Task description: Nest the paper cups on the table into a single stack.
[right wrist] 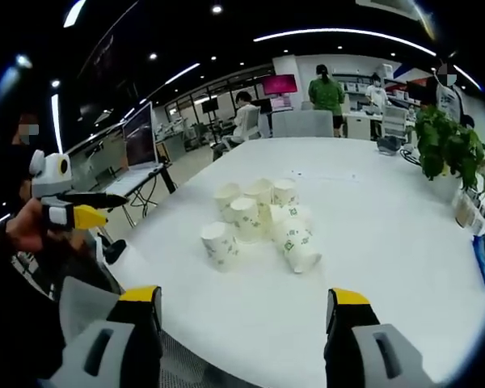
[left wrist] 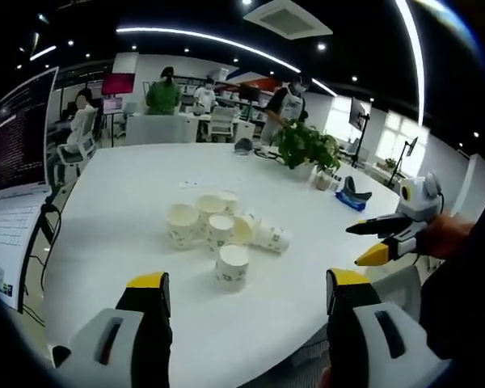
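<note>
Cup prints (right wrist: 295, 236) too small to read

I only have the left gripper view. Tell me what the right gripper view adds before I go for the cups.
Observer: The right gripper has its jaws wide apart with nothing between them, short of the cups.
Operator: Report my left gripper from that side.
Observer: The left gripper is held in a hand beyond the table edge, away from the cups.
Operator: Name the cup nearest the right gripper.
Observer: A tipped cup, lying on its side at the cluster's near edge.
</note>
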The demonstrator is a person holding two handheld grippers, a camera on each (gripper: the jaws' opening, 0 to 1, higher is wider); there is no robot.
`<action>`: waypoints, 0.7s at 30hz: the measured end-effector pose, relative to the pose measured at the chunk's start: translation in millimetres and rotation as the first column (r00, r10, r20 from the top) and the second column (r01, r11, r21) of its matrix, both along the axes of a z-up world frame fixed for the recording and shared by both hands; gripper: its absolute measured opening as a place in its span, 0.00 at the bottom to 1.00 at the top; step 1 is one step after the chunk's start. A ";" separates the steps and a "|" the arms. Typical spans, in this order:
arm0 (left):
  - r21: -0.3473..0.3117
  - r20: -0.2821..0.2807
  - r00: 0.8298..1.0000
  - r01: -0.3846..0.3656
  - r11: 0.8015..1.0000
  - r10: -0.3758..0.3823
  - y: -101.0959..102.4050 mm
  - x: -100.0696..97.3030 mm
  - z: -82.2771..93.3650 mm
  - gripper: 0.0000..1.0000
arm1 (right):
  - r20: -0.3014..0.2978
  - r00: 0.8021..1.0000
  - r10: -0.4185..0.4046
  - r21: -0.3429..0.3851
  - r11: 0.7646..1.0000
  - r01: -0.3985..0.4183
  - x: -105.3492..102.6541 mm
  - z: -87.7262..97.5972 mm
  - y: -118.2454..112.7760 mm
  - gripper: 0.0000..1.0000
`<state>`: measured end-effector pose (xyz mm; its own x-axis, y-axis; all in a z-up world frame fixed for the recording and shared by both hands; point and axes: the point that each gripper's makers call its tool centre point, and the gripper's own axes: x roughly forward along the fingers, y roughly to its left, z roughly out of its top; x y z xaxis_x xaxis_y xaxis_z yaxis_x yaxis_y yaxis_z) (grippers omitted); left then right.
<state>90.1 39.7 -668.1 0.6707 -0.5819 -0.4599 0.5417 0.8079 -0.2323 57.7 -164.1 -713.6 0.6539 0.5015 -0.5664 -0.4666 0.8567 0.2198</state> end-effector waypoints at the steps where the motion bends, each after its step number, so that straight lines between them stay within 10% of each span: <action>1: 0.001 -0.002 1.000 0.000 1.000 0.000 1.2 -0.2 -0.9 0.78 | -0.001 1.000 0.003 0.002 1.000 -0.003 -0.3 0.3 0.9 0.85; 21: 0.041 -0.011 1.000 -0.008 0.999 0.009 -1.1 -8.7 -10.1 0.78 | 0.002 0.999 0.042 0.017 0.999 -0.042 8.7 -3.9 6.3 0.84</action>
